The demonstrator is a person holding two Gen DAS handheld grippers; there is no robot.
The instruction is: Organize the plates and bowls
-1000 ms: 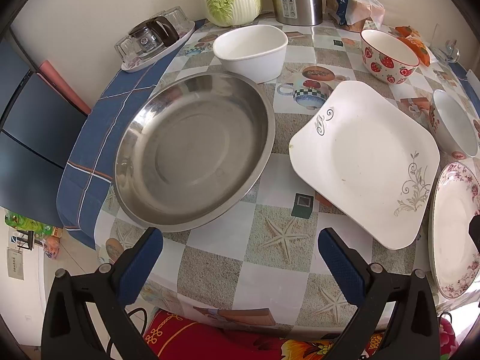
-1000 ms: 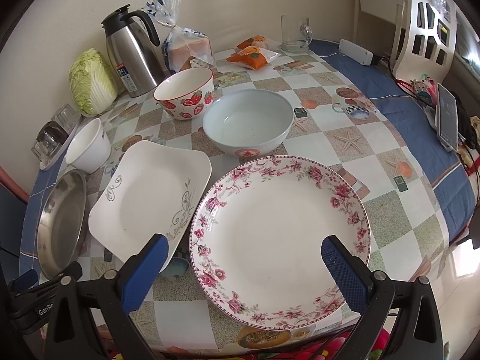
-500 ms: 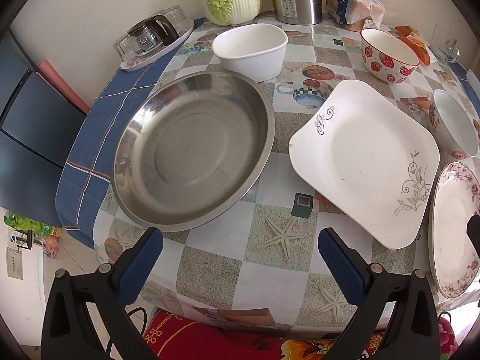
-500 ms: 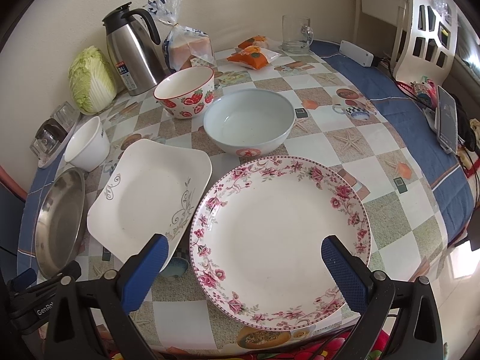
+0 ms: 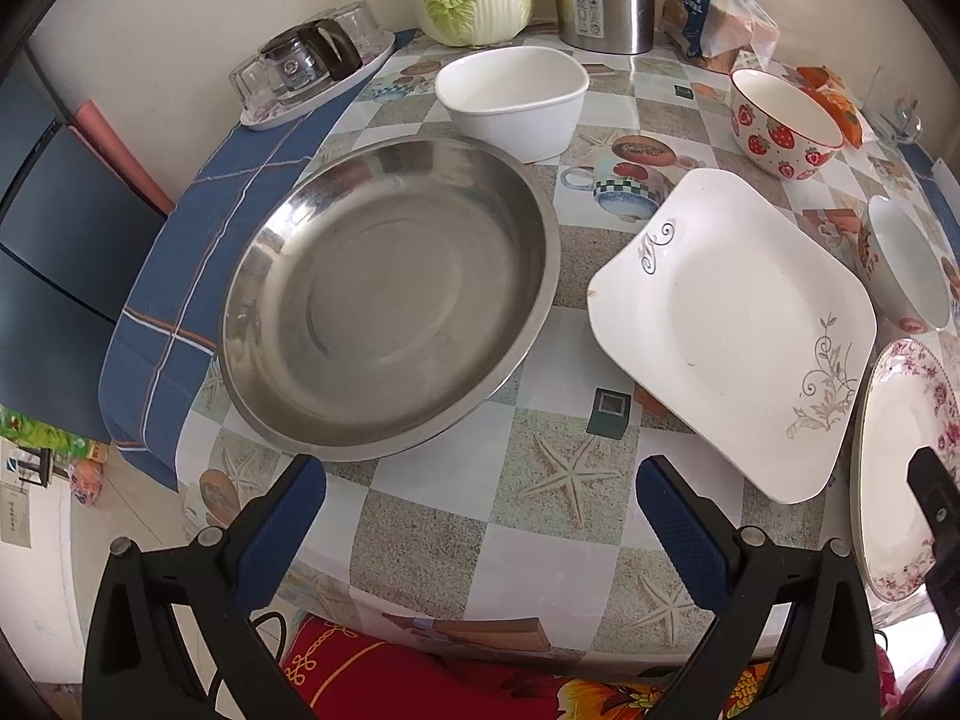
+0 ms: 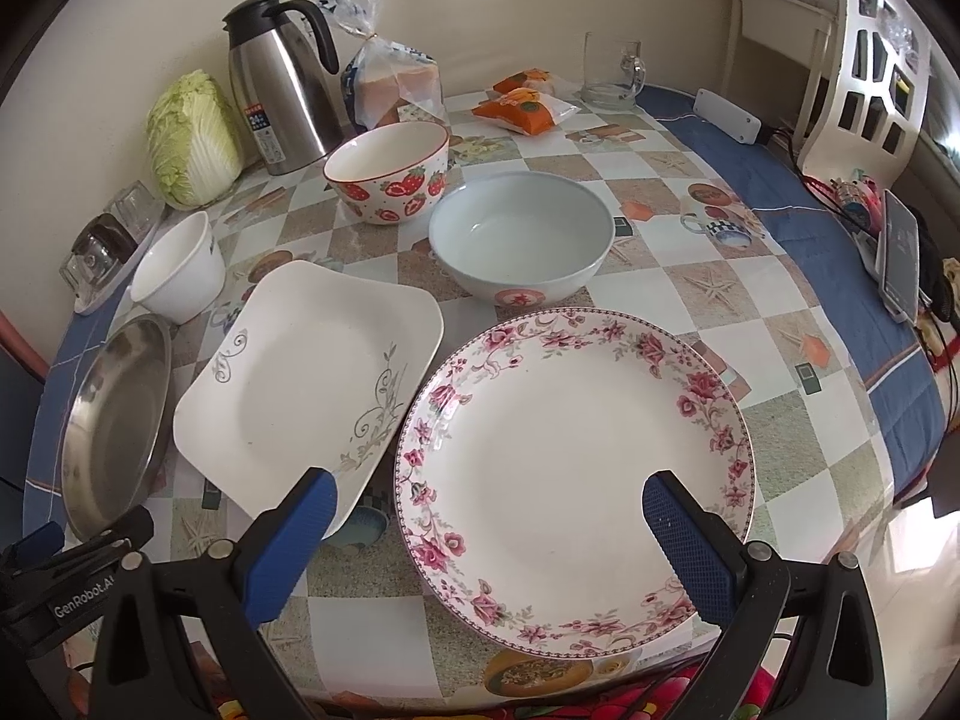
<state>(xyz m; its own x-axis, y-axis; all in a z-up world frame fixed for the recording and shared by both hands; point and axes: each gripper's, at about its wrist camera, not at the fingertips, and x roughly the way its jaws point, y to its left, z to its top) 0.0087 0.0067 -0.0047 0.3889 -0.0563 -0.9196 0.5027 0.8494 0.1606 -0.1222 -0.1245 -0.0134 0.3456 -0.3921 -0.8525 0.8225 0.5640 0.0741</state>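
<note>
From my left gripper (image 5: 480,516), fingers spread and empty, the steel pan (image 5: 390,300) lies just ahead and left on the bench (image 5: 420,546). The square plate (image 6: 312,372) sits between both grippers. My right gripper (image 6: 486,528), fingers likewise spread and empty, hovers at the near rim of the floral plate (image 6: 570,450), the nearer pick. Legible text: "24" on the kettle (image 6: 282,78); "GenRobot.AI" on the left gripper's body.

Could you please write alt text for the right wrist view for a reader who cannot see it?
Open right gripper hovers over a floral-rimmed plate on a checkered table; a square white plate sits left, two bowls behind.
</note>
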